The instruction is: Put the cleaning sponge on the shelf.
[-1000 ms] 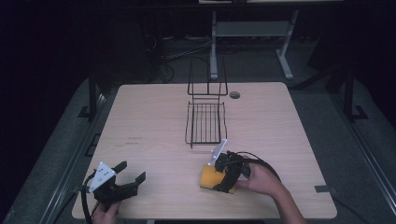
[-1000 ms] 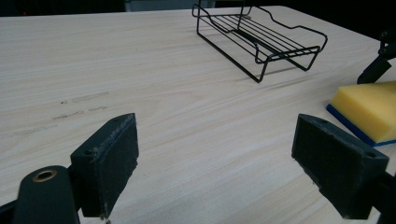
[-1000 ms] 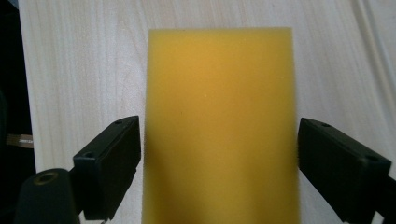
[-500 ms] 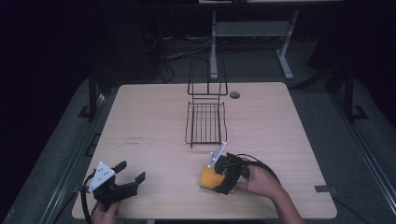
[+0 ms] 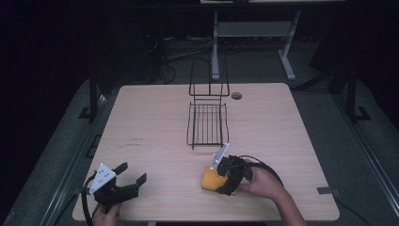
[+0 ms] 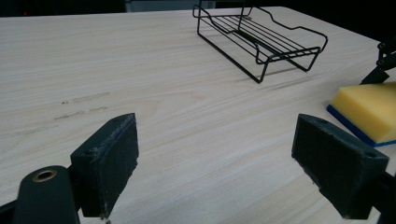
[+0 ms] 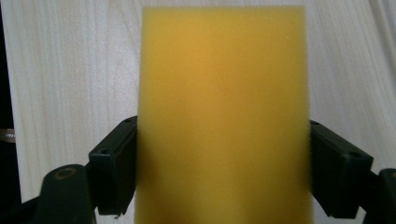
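Centrally, the right gripper (image 7: 224,158) pinches a yellow rectangular foam sponge with a blue underside (image 7: 223,112): in the right gripper view its two black jaws press against the sponge's long sides, one on each, and the sponge extends forward from between them over the pale wooden table (image 7: 70,70). In the high view the same right gripper (image 5: 220,179) sits at the near part of the table, with the sponge (image 5: 210,179) lying flat on the wood just ahead of the jaws and the person's right hand (image 5: 263,182) directly behind the gripper. A black wire rack with an upright back (image 5: 207,123) stands beyond the right gripper, near it but not touching the sponge.

The left gripper (image 5: 131,180) rests low over the table's near left corner, well apart from the right gripper. Its jaws are spread wide and hold nothing; in the left gripper view (image 6: 229,163) bare wood lies between them. From this gripper the sponge (image 6: 366,109) appears ahead and to the side of one jaw, showing its blue lower layer against the table, and the wire rack (image 6: 261,39) stands farther ahead.
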Demonstrator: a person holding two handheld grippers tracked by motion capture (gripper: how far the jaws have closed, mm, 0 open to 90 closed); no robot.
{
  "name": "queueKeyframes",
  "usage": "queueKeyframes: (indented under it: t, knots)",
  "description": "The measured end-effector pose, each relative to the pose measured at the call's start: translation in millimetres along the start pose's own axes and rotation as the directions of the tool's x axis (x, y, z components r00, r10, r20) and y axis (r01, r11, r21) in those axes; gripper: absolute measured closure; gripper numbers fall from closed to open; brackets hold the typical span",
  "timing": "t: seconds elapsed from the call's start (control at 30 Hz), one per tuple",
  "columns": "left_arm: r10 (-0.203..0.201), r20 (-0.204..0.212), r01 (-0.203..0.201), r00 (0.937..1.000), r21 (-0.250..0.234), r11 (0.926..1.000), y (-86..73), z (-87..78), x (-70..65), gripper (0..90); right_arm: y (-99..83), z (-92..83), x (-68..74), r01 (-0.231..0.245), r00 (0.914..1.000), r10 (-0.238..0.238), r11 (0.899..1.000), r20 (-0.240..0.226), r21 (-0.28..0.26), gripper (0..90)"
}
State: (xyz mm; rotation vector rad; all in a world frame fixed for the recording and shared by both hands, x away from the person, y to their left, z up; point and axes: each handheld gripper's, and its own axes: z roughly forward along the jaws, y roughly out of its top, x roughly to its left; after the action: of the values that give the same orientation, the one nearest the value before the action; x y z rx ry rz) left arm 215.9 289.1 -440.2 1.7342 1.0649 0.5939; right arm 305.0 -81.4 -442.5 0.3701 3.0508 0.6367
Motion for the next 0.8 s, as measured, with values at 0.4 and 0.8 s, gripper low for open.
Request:
queueKeyframes:
  t: [0.4, 0.8]
  knots:
    - [-0.001, 0.0, 0.001, 1.0, 0.001, 1.0, -0.1, 0.3, -0.2, 14.0, 1.8, -13.6, -4.0, 0.015, 0.9998, -0.016, 0.999, -0.015, -0.037, 21.8]
    - [-0.009, -0.001, 0.009, 1.0, -0.004, 1.0, -0.4, -0.2, 0.7, 14.0, 11.0, -23.1, -10.3, 0.037, 0.9986, -0.039, 0.998, -0.037, -0.05, 21.8]
